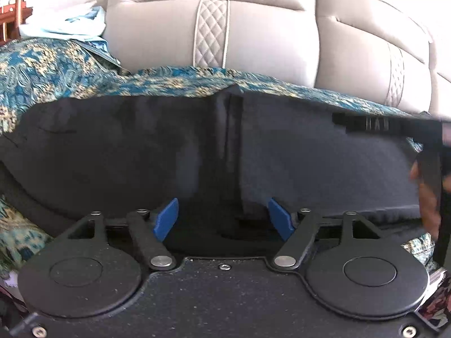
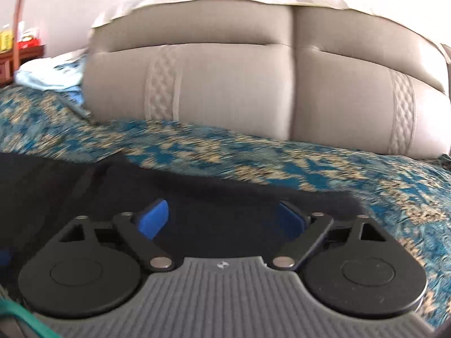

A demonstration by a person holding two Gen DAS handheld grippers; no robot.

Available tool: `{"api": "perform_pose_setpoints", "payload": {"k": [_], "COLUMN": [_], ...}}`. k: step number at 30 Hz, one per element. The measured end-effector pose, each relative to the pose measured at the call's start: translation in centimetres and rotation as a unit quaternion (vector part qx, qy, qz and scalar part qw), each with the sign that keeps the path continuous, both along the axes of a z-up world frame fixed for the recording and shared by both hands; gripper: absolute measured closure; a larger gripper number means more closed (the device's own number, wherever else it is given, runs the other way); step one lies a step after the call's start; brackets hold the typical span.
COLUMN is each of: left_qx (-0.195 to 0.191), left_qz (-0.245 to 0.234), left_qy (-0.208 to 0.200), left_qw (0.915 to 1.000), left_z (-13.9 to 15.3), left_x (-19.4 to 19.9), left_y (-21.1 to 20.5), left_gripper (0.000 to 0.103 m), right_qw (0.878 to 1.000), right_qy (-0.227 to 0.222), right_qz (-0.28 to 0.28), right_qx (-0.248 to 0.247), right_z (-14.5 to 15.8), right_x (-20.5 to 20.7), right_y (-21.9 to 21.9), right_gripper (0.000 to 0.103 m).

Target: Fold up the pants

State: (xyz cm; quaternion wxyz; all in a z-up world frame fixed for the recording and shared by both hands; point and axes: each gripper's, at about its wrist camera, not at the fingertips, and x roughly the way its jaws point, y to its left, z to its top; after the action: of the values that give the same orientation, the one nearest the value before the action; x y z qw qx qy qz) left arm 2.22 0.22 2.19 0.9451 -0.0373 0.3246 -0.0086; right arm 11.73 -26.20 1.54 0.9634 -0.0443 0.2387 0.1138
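Dark navy pants (image 1: 141,152) lie spread across a blue and gold patterned bedspread (image 1: 56,67), with a vertical fold ridge (image 1: 232,140) down the middle. My left gripper (image 1: 224,218) is open, its blue pads just above the near edge of the pants, astride the ridge. My right gripper (image 2: 222,219) is open over the right end of the pants (image 2: 84,191), close to the cloth. The right gripper's black body and the hand holding it show at the right edge of the left wrist view (image 1: 431,152).
A padded beige headboard (image 1: 225,33) rises behind the bed. A light blue crumpled cloth (image 1: 64,25) lies at the back left by the headboard. A wooden bedside stand (image 2: 17,56) is at far left. Bare bedspread (image 2: 338,174) stretches right of the pants.
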Motion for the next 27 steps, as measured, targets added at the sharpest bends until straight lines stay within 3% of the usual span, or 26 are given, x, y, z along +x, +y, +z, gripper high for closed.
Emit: {"api": "perform_pose_setpoints", "payload": {"k": [4, 16, 22, 27], "left_qx": [0.01, 0.012, -0.025, -0.04], "left_qz": [0.023, 0.115, 0.192, 0.256], "left_qy": [-0.009, -0.021, -0.015, -0.029], "left_qw": [0.9996, 0.993, 0.981, 0.9654], "left_z": [0.6, 1.4, 1.3, 1.0], "left_x": [0.2, 0.0, -0.4, -0.9], "left_y": [1.7, 8.7, 14.3, 18.1], "left_gripper": [0.029, 0.022, 0.022, 0.02], "right_qw": [1.0, 0.998, 0.997, 0.997], "right_qy": [0.001, -0.007, 0.009, -0.01], "right_qz": [0.029, 0.06, 0.069, 0.067], "right_qx": [0.0, -0.021, -0.037, -0.04], "right_z": [-1.0, -2.6, -4.0, -4.6], "right_x": [-2.1, -5.7, -6.8, -7.5], "right_y": [2.3, 6.5, 7.5, 7.6], "right_gripper": [0.0, 0.0, 0.0, 0.0]}}
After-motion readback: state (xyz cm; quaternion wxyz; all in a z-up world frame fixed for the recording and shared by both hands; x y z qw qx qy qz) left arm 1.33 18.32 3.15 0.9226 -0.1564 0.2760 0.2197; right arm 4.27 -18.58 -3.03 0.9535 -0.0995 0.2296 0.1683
